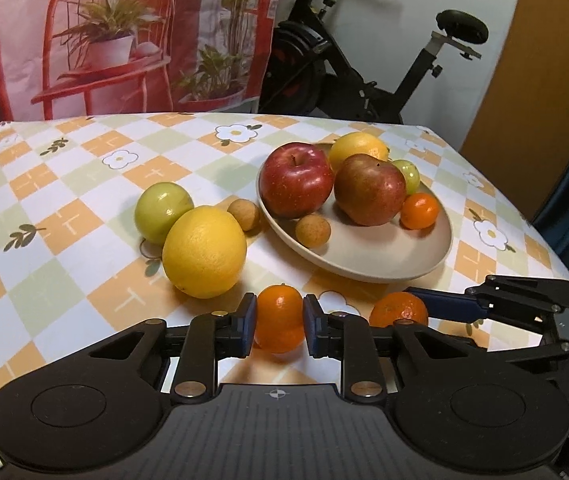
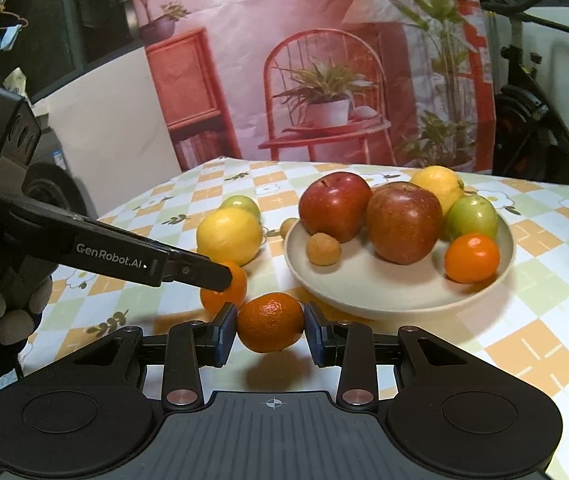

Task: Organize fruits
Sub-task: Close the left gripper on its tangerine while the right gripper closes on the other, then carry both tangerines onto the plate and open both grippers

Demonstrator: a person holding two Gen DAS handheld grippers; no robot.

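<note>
1. Left gripper (image 1: 278, 320): pads pressed on both sides of a small mandarin (image 1: 278, 317), at its tightest. The fruit sits low over the checked tablecloth (image 1: 64, 216); whether it is lifted clear cannot be told.
2. Right gripper (image 2: 271, 323): closed on a second mandarin (image 2: 270, 322), which hangs above its own shadow, so it looks lifted.
3. Plate (image 1: 384, 264) lies ahead of both grippers and slightly to their right. It holds two apples, a lemon, a green fruit, a mandarin and a small brown fruit.
4. Right gripper is nearer the plate; the left sits just beside it, on its left.
5. Loose on the cloth: large lemon (image 1: 204, 252), green fruit (image 1: 163, 212), brown fruit (image 1: 244, 214).
6. Judgement: the open near part of the plate suits both drops.
</note>
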